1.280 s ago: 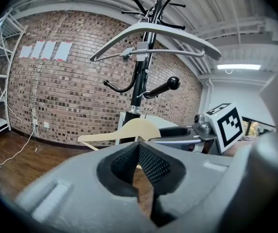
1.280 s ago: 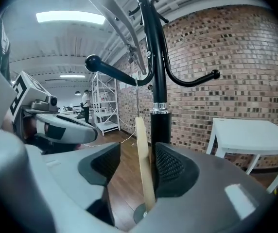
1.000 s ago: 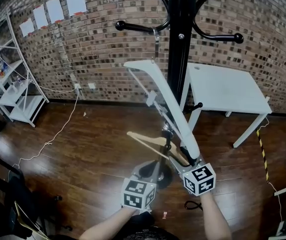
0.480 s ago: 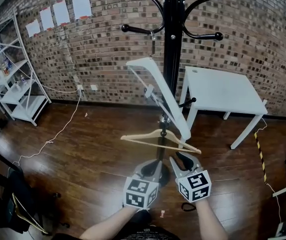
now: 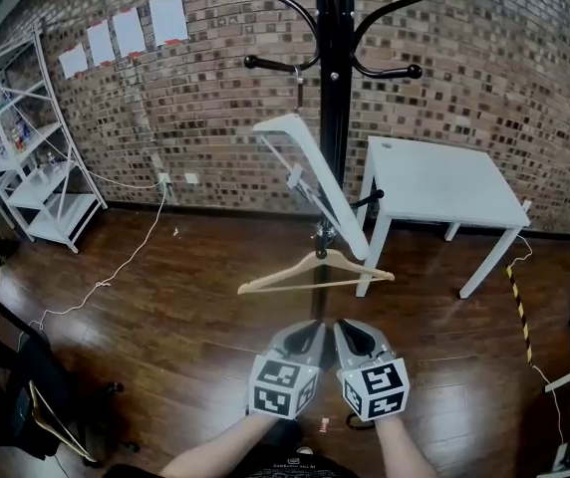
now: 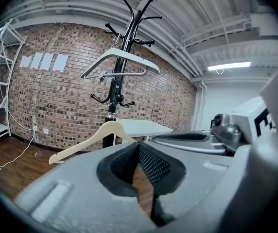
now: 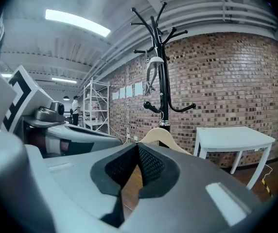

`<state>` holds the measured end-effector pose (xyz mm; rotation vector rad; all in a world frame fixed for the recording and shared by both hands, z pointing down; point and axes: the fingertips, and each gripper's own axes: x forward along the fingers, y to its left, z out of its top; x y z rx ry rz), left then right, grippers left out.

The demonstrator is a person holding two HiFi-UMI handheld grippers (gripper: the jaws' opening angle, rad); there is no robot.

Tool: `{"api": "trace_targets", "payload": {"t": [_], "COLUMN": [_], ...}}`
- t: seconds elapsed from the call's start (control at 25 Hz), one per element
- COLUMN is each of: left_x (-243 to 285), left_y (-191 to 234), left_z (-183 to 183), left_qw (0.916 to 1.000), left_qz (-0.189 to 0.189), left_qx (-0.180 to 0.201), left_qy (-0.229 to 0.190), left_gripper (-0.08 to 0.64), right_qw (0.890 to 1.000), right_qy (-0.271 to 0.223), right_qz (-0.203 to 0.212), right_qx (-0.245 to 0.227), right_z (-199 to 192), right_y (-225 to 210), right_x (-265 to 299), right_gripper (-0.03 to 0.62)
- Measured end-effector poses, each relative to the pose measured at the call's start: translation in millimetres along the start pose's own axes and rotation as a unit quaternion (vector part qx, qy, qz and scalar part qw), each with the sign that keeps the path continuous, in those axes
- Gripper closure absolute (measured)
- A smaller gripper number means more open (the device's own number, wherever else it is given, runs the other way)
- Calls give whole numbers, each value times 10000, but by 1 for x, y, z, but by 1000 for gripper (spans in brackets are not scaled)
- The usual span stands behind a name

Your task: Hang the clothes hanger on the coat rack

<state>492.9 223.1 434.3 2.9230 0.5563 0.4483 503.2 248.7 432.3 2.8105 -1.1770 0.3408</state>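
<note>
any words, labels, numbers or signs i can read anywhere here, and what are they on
No text can be read in any view.
Sheets of paper on the brick wall: too small and blurred to read.
Marker cubes on the left hand-held gripper and right hand-held gripper: black-and-white square patterns only, no letters or numbers.

Upper hanger [image 5: 315, 172] hangs above lower hanger [image 5: 285, 272] on coat rack [image 5: 333, 88], table [image 5: 434, 182] rightward.

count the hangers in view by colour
white hanger: 1
wooden hanger: 1
total: 2
</note>
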Motion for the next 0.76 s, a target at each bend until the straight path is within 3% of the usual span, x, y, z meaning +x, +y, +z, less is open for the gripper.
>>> {"api": "trace_targets", "payload": {"t": [0.76], "left_x": [-29], "left_y": [-26], "left_z": [-21], "left_qw": [9999], "left_qz": [33], "left_qx": [104], "left_qy": [60], "left_gripper": [555], "right_qw": [9999], "right_qy": [93], "right_qz": [75], "right_qx": [71], "right_z": [-20], "right_y": [28], "right_x": [-37], "right_gripper": [592]}}
